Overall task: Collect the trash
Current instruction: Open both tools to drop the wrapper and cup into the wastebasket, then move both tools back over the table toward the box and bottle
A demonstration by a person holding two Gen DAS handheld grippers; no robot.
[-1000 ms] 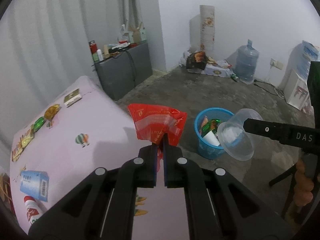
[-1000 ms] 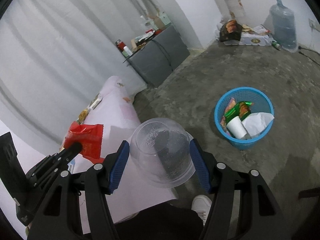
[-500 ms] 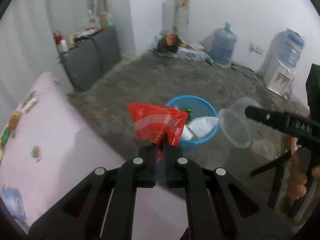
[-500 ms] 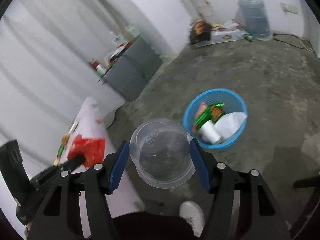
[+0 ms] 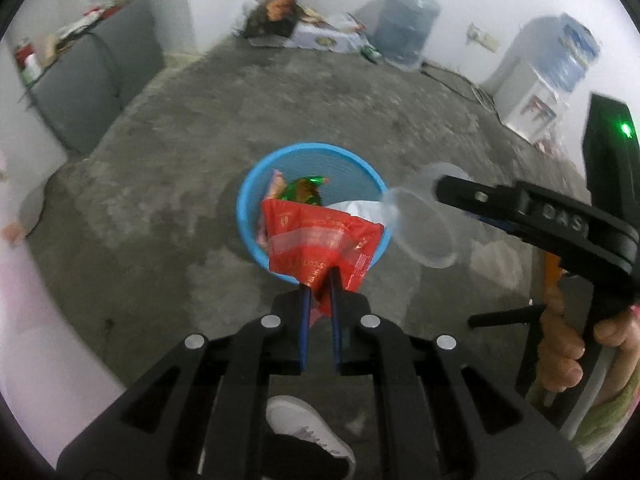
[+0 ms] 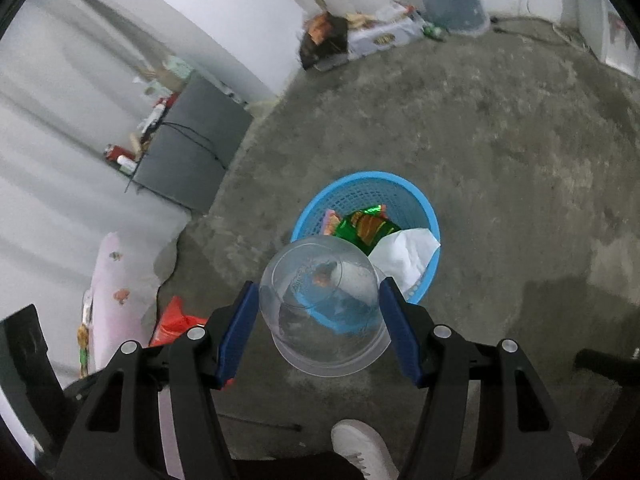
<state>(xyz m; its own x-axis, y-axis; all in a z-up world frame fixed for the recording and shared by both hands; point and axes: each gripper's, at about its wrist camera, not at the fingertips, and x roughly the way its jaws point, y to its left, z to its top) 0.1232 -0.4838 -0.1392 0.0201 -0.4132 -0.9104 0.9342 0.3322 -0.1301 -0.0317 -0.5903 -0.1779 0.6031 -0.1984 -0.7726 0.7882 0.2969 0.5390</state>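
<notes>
Red wrapper [image 5: 320, 246] and clear cup [image 6: 325, 306] held up over the blue bin [image 5: 250, 216].

Wrapper hanging from the left gripper [image 5: 319, 280], jaws opening a little, bottom edge of the wrapper between the pads. Cup squeezed by its sides in the right gripper [image 6: 320, 304], bottom end pointing away, just over the near rim of the bin. Inside the bin: green packet [image 6: 366, 226], white paper [image 6: 404, 256]. Gray floor [image 5: 180, 160] all around. White shoe [image 5: 308, 430] low in the picture. Pink bench [image 6: 114, 280] off to the left.
</notes>
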